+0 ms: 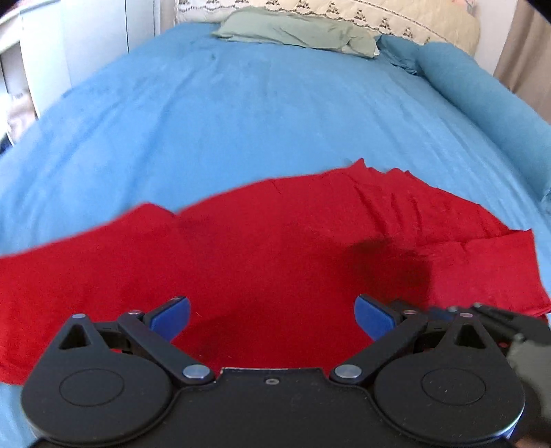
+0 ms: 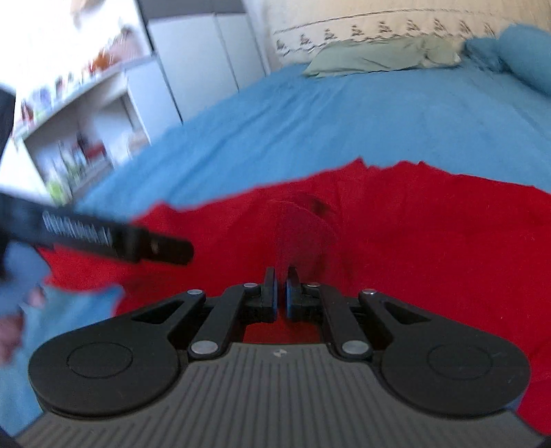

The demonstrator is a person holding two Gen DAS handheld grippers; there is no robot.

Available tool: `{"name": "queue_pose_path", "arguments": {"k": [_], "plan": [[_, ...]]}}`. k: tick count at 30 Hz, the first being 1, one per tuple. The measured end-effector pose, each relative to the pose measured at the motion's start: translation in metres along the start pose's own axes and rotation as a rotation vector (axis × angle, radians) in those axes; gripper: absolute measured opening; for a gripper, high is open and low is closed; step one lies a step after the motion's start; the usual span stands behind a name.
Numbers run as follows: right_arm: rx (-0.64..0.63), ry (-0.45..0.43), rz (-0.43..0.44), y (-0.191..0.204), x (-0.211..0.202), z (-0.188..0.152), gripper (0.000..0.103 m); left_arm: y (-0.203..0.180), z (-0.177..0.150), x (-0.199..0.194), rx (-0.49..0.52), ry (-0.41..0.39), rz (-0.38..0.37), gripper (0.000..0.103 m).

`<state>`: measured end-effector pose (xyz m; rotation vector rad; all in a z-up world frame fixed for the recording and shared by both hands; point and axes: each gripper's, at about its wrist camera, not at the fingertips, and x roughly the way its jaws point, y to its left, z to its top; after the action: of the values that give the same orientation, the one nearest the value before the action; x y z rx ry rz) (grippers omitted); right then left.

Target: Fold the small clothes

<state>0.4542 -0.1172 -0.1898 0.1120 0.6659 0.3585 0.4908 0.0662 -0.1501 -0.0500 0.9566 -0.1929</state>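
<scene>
Red garment spread flat on blue bedsheet, beneath and ahead of both fingertip pairs. Left gripper: 2 fingers spread wide, empty. Right gripper: 2 fingers pressed together, pinching nothing visible.

My blue bedsheet carries a green pillow before a patterned headboard cover; white shelves stand beside it.
</scene>
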Motion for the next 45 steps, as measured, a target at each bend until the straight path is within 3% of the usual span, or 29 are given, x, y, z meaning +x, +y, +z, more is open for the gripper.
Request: {"name": "queue_pose_path", "arguments": {"k": [4, 5, 6, 8, 9, 11, 16, 23, 25, 27, 29, 34, 39, 45], "plan": [[-0.119, 0.012, -0.043, 0.024, 0.009, -0.015, 0.029, -0.004, 0.001, 0.003, 0.015, -0.007, -0.038, 0.103], [-0.133, 0.015, -0.041, 0.027, 0.01, -0.018, 0.038, -0.005, 0.001, 0.003, 0.022, -0.01, -0.052, 0.103], [-0.141, 0.015, -0.041, 0.026, 0.01, -0.021, 0.056, -0.007, -0.002, 0.004, 0.026, -0.011, -0.067, 0.103], [-0.154, 0.015, -0.024, 0.023, 0.005, -0.027, 0.08, -0.009, -0.003, 0.003, 0.024, -0.012, -0.109, 0.103], [-0.165, 0.007, -0.01, 0.017, -0.007, -0.035, 0.088, -0.013, -0.004, 0.001, 0.023, -0.011, -0.123, 0.103], [-0.203, -0.008, -0.021, 0.014, -0.022, -0.038, 0.095, -0.017, -0.005, 0.001, 0.028, -0.009, -0.155, 0.103], [-0.188, -0.015, -0.041, -0.007, -0.06, -0.047, 0.095, -0.046, -0.016, 0.013, 0.087, 0.006, -0.204, 0.1], [-0.125, -0.021, -0.068, -0.033, -0.092, -0.061, 0.095, -0.055, -0.027, 0.035, 0.016, -0.033, -0.188, 0.083], [-0.12, -0.023, -0.074, -0.038, -0.097, -0.063, 0.095, -0.06, -0.027, 0.036, 0.031, -0.049, -0.167, 0.066], [-0.115, -0.029, -0.082, -0.042, -0.1, -0.064, 0.095, -0.065, -0.026, 0.037, 0.059, -0.05, -0.12, 0.028], [-0.107, -0.037, -0.085, -0.045, -0.101, -0.063, 0.095, -0.065, -0.024, 0.037, 0.065, -0.047, -0.087, 0.009], [-0.113, -0.052, -0.102, -0.049, -0.106, -0.062, 0.095, -0.069, -0.016, 0.023, 0.117, -0.113, -0.048, 0.007], [-0.102, -0.063, -0.127, -0.055, -0.111, -0.061, 0.095, -0.049, -0.005, 0.001, 0.121, -0.213, 0.062, 0.007], [-0.072, -0.055, -0.14, -0.064, -0.114, -0.061, 0.095, -0.014, -0.004, 0.008, 0.074, -0.173, 0.099, 0.008]]}}
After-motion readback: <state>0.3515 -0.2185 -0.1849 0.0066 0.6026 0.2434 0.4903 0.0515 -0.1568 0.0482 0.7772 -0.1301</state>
